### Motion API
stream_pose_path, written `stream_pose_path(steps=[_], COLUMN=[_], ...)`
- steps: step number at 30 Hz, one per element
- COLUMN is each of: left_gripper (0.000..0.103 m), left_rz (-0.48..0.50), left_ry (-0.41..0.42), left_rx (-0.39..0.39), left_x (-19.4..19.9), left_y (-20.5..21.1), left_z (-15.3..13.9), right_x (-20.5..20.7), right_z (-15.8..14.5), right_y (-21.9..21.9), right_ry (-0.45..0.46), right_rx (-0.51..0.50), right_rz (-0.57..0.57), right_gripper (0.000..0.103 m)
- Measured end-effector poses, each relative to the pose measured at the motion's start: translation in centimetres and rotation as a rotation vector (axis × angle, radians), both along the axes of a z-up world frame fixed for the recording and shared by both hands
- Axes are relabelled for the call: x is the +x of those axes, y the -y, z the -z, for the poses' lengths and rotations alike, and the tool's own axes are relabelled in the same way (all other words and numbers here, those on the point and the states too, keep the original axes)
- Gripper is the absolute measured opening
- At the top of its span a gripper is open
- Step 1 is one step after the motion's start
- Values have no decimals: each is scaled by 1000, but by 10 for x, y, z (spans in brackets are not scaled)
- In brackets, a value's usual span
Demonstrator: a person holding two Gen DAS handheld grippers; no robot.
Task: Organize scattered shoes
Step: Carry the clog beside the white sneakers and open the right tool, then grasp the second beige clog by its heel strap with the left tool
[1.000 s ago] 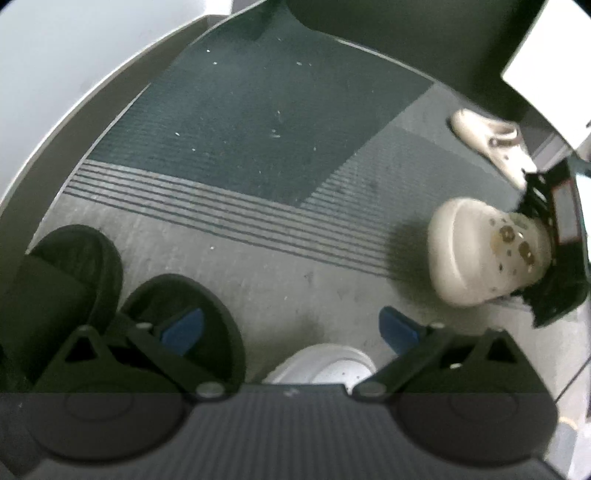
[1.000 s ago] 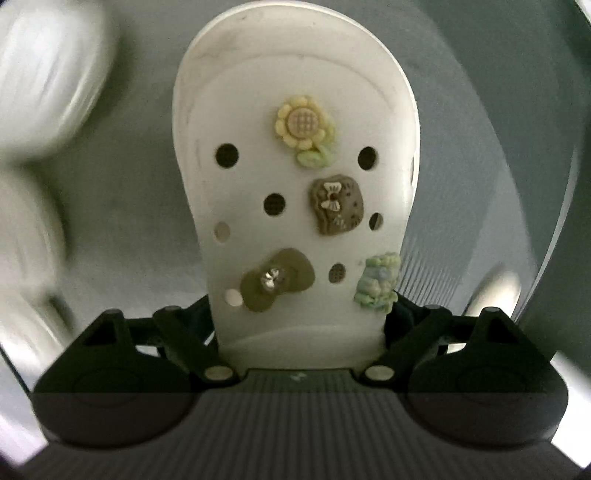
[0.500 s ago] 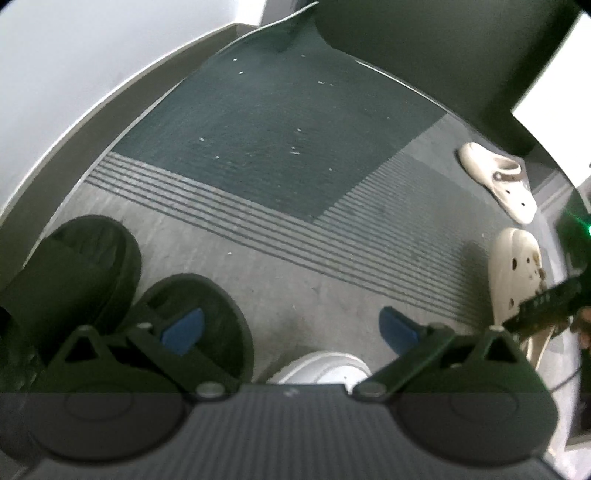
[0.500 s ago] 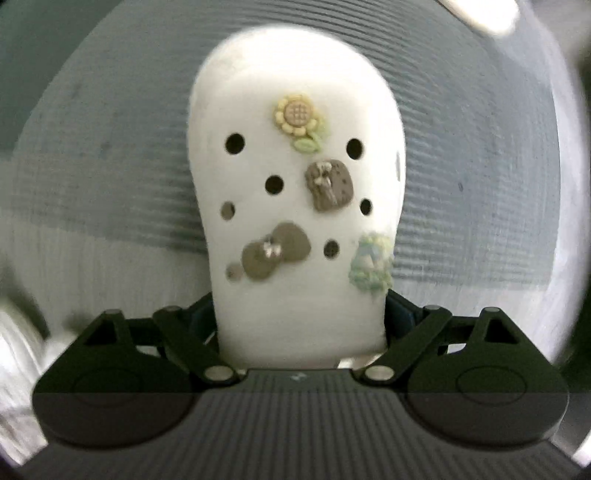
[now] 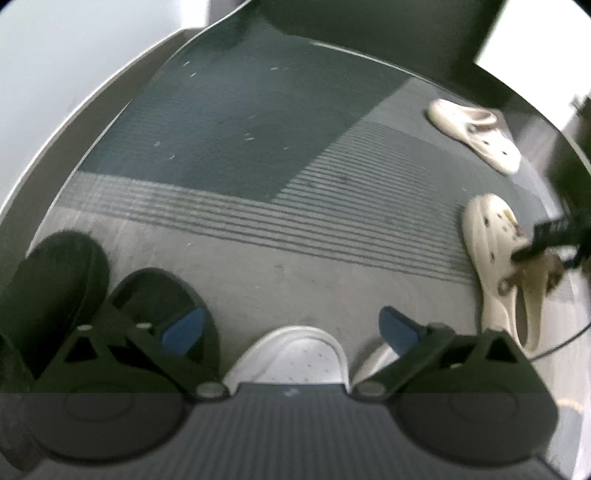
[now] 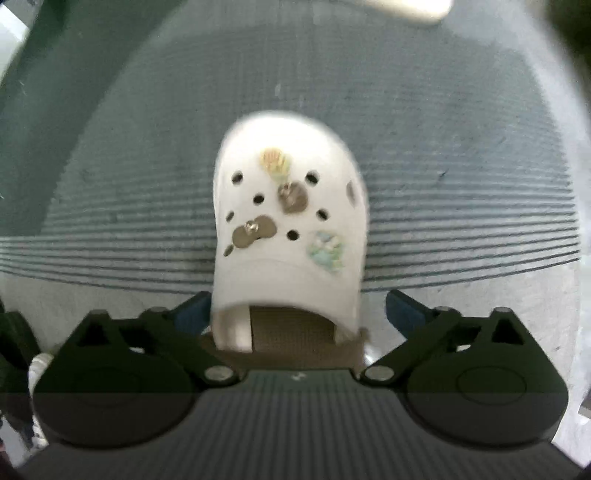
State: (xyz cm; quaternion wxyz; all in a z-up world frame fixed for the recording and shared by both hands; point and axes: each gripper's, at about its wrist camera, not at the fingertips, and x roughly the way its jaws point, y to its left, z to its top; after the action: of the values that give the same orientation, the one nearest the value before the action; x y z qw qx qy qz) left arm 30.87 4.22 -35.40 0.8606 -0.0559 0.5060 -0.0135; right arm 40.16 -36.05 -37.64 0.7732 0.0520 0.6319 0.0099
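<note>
A cream clog with charms (image 6: pixel 288 229) lies upright on the striped carpet between the fingers of my right gripper (image 6: pixel 295 310). The jaws are opening, and the right blue pad (image 6: pixel 402 314) stands clear of the clog's side. The left wrist view shows the same clog (image 5: pixel 491 251) at the right, with the right gripper's black body over its heel. Its mate (image 5: pixel 476 129) lies farther back. My left gripper (image 5: pixel 290 328) is open above the toe of a white shoe (image 5: pixel 291 354), touching nothing. Two black slippers (image 5: pixel 55 277) (image 5: pixel 159 295) lie side by side at the left.
The floor is grey and dark green carpet (image 5: pixel 258 129) with a striped band. A pale wall base (image 5: pixel 74 92) curves along the left. A dark cabinet front (image 5: pixel 369 29) closes the far side. A thin cable (image 5: pixel 561 343) trails at the right.
The right gripper carried the charm clog over, set it down toe away on the striped carpet, and spread its jaws off it. The left gripper shifted slightly; its jaws stayed wide.
</note>
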Motion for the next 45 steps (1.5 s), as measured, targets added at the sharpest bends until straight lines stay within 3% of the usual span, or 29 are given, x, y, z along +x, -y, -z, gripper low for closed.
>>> stream_pose_path(steps=[6,10,11,12,14,16,20,24,29,32,35,40,42,43,45], left_gripper=[102,103,103,103,102,102,102,102,99,96,95,95,84,87,88], left_rz=[87,237,278,399,525,563,591,687,718,743,816,876,975,1026,1064], left_ry=[73,173,195,239,330,436,469,557,582,622,609,548,553,550,538], left_rx=[-83,-96,-98,-110,-112,-44,-3,41,79,163,176,164,335,445,461], left_x=[-9,15,23,50,92,136,210,282,331,346,366,384,386,387,387], left_y=[10,40,47,63,84,111,157,222,277,302,332,353,375,385,390], left_z=[-19,-28,-29,-32,-36,-39,-25,7,35,49,68,89,108,119,124], right_x=[-93,-131,-133,-136,-135,-122,-105,-130,-191,-234,-275,-329,-347,-350,-353], right_z=[-54,-56,-44,-34,-22,-12,-1,4,20,18,0,-31,-38,-41,-50], right_y=[6,15,20,27,38,47,62,79,103,109,108,115,117,115,110], right_ry=[245,369,385,385,367,344,323,336,257,163,105,102,92,92,97], right_rx=[21,69,90,114,153,159,234,295,296,270,252,156,162,171,166], right_rz=[-14,91,148,188,216,206,219,310,513,610,663,749,837,843,812], right_gripper=[103,103,103,103,103,103,103,103,103,103,103,103,103,103,103])
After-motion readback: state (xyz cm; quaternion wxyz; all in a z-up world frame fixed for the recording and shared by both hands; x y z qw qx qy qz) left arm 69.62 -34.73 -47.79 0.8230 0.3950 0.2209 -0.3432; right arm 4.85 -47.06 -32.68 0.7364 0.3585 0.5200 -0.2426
